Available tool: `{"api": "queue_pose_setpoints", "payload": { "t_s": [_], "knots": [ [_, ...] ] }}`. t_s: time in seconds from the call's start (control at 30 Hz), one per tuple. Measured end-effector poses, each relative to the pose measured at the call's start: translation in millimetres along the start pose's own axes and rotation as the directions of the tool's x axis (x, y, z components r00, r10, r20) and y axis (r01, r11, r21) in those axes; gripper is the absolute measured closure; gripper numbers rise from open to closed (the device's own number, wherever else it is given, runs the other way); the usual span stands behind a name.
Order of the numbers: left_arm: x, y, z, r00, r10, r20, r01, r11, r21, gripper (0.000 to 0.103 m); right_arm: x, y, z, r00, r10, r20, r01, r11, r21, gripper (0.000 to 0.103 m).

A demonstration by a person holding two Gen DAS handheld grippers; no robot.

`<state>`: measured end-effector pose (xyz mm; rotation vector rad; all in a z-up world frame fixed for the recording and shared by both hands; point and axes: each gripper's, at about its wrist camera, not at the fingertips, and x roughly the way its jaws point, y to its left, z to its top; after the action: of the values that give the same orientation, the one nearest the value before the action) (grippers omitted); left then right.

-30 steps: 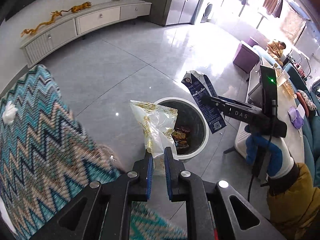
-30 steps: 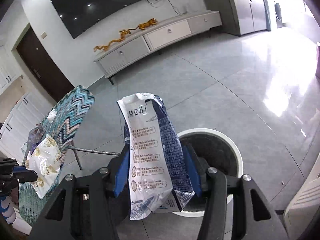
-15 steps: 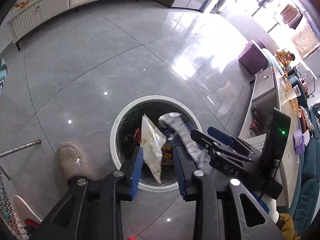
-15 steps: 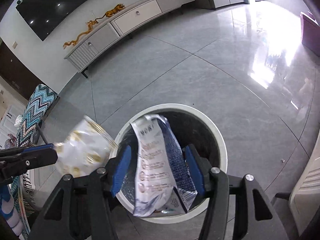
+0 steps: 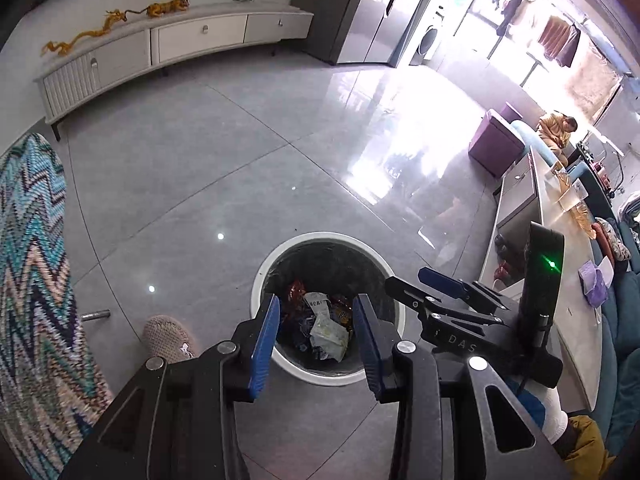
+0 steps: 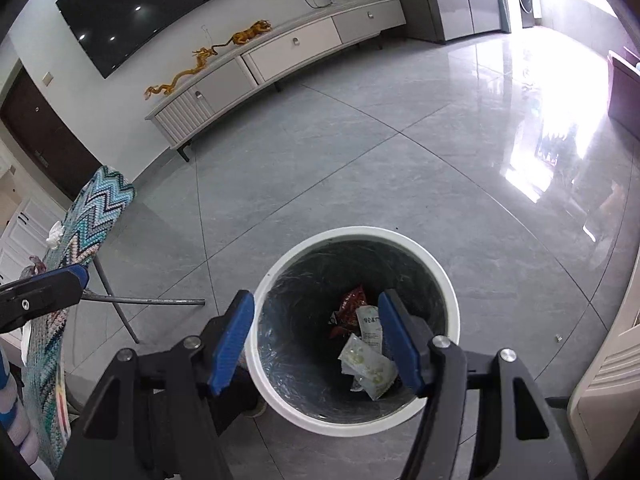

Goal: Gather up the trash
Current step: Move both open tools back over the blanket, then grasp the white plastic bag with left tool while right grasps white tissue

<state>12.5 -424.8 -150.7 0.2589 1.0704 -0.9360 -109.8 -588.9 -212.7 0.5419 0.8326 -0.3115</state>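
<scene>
A white round bin (image 5: 328, 236) with a dark liner stands on the grey floor, seen from above in both wrist views. My left gripper (image 5: 316, 304) hangs over its near side, open, with nothing between the blue pads. In the bin lie a pale snack bag (image 5: 328, 332) and red wrappers (image 5: 296, 292). My right gripper (image 6: 316, 300) is also open and empty above the bin (image 6: 352, 232), where the snack bag (image 6: 366, 364), a white carton (image 6: 370, 320) and a red wrapper (image 6: 352, 300) rest. The right gripper (image 5: 440, 284) shows just right of the bin rim.
A table with a zigzag cloth (image 5: 32, 280) stands close on the left, its metal leg (image 6: 140, 301) near the bin. A slippered foot (image 5: 168, 336) rests beside the bin. A long low table (image 5: 560, 280) runs along the right. A white TV cabinet (image 5: 180, 40) lines the far wall.
The left gripper let go of the snack bag and the right let go of the blue-and-white carton. Both pieces fell into the bin, and both pairs of jaws stand wider.
</scene>
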Motion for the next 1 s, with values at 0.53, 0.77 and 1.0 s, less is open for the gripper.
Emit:
{"api": "queue_pose_setpoints", "payload": {
  "t_s": [0.53,0.77,1.0],
  "knots": [
    [-178.8,92.5,-90.2,0.954,0.232,0.188,-0.214,0.971,-0.109,0.067,-101.5,184.0,4.2,0.968,0.223,0.114,-0.177,0.932,-0.317,0.040],
    [-240.0,173.5,-153.0,0.908,0.360,0.212,-0.303,0.917,-0.257,0.067,-122.7,260.6,-7.7,0.948,0.306,0.086,-0.239,0.864,-0.444,0.040],
    [-263.3,262.3,-191.3,0.881,0.443,0.168,-0.353,0.850,-0.390,0.067,-104.3,313.6,6.7,0.939,0.342,0.041,-0.279,0.825,-0.492,0.040]
  ]
}}
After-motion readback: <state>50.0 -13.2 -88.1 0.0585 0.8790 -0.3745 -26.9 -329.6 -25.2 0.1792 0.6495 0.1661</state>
